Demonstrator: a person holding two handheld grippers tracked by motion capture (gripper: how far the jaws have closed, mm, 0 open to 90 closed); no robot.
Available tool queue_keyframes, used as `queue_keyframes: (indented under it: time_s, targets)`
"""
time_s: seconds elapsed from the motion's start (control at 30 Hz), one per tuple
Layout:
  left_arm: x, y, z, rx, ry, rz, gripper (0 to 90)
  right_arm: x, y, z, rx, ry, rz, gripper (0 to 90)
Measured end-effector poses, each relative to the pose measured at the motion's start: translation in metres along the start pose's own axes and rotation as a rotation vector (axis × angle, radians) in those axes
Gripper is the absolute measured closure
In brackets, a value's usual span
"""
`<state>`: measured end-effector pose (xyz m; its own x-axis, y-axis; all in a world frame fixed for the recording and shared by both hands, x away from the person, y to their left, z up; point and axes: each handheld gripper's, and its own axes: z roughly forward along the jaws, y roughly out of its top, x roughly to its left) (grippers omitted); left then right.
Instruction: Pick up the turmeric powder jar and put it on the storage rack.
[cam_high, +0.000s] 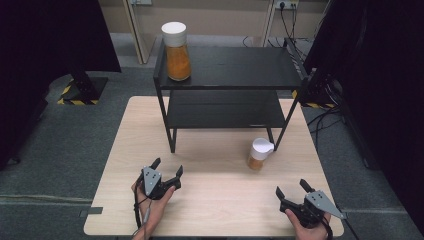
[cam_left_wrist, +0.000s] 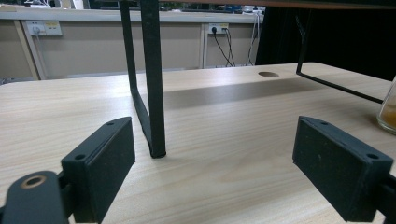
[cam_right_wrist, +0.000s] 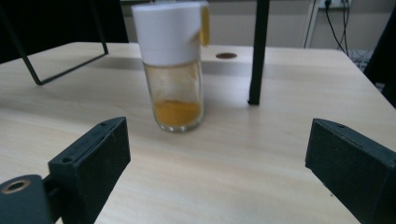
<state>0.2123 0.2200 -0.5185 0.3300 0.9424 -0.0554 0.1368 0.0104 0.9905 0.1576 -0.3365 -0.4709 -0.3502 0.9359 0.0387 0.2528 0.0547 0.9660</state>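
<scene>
Reaching for the small clear glass spice jar with white cap (cam_right_wrist: 173, 70), upright on the light wooden tabletop (cam_high: 210, 200) by the black metal shelf's (cam_high: 230, 67) leg, the right hand-held gripper (cam_high: 292, 190), jaws spread and empty, should straddle it squarely below the cap.

No text, label, brand, number or sign is legible on anything here.

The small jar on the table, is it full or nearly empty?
Nearly empty. In the right gripper view the small jar stands upright, and the orange powder fills just the bottom of the glass; above it the glass is clear up to the white lid.
</scene>
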Motion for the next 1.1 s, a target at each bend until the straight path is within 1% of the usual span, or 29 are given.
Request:
queue_keyframes:
  time_s: [0.13,0.2,0.23,0.53,0.57,0.6,0.67,0.8,0.87,1.1]
  targets:
    - [0.0,0.0,0.0,0.0,0.0,-0.001,12.5,0.002,0.008,0.007,-0.006,0.021,-0.014,6.7]
    - [0.0,0.0,0.0,0.0,0.0,-0.001,12.5,0.004,0.014,0.015,-0.001,0.031,-0.021,6.7]
    - [0.0,0.0,0.0,0.0,-0.001,-0.002,12.5,0.004,0.014,0.015,-0.001,0.031,-0.021,6.7]
    - [0.001,0.0,0.0,0.001,-0.002,-0.003,12.4,0.011,0.03,0.049,0.022,0.065,-0.049,6.9]
    - [0.001,0.0,0.0,0.001,-0.002,-0.004,12.4,0.011,0.033,0.056,0.028,0.069,-0.049,7.0]
    - [0.001,0.0,0.0,0.0,-0.002,-0.004,12.3,0.011,0.033,0.056,0.028,0.069,-0.049,7.0]
    - [0.001,0.0,0.0,0.0,-0.002,-0.004,12.3,0.012,0.036,0.066,0.036,0.074,-0.046,7.1]
    - [0.001,0.0,0.0,0.001,-0.002,-0.004,12.3,0.013,0.037,0.077,0.045,0.079,-0.034,7.5]
    - [0.001,0.0,0.0,0.0,-0.002,-0.005,12.3,0.014,0.038,0.085,0.053,0.075,-0.031,8.0]
    - [0.001,0.001,0.0,0.004,-0.004,-0.005,12.3,0.015,0.038,0.104,0.072,0.064,-0.018,10.7]
